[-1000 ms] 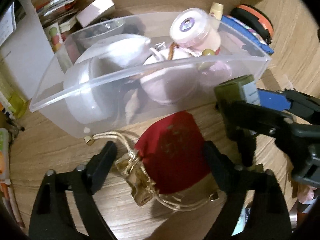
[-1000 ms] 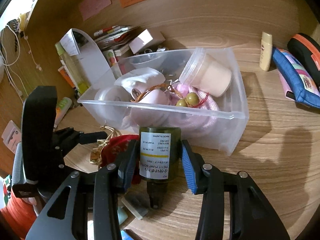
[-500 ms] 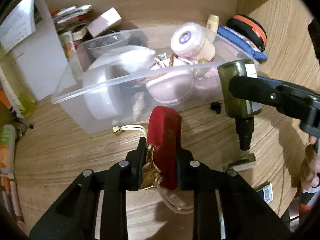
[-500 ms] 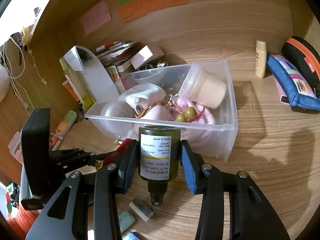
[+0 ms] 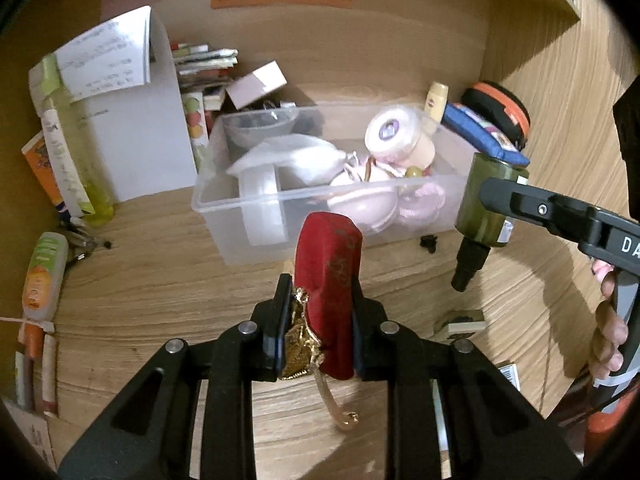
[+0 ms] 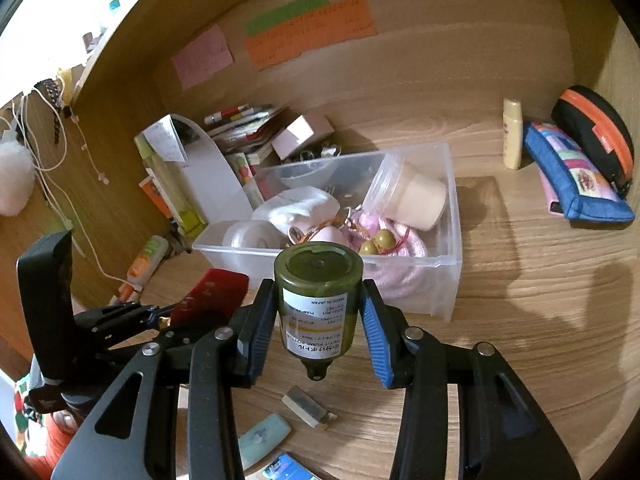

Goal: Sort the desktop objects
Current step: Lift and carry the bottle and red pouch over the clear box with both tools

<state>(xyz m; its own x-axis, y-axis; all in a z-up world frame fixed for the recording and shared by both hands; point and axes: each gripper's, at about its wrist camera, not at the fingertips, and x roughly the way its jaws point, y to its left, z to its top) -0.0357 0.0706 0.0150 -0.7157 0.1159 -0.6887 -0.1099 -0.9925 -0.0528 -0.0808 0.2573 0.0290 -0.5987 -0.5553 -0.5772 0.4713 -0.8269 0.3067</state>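
Red pouch (image 5: 328, 280) sits pinched in left hand-held gripper (image 5: 318, 312), olive bottle (image 6: 318, 304) in right (image 6: 320, 320).

the left claw (image 5: 318, 304) pinches a red drawstring pouch (image 5: 330, 280) above the tabletop (image 5: 160, 288), just in front of the clear bin (image 5: 320, 196). right of the bin, the right claw (image 5: 504, 196) grips an olive pump bottle (image 5: 486, 208), nozzle downward.
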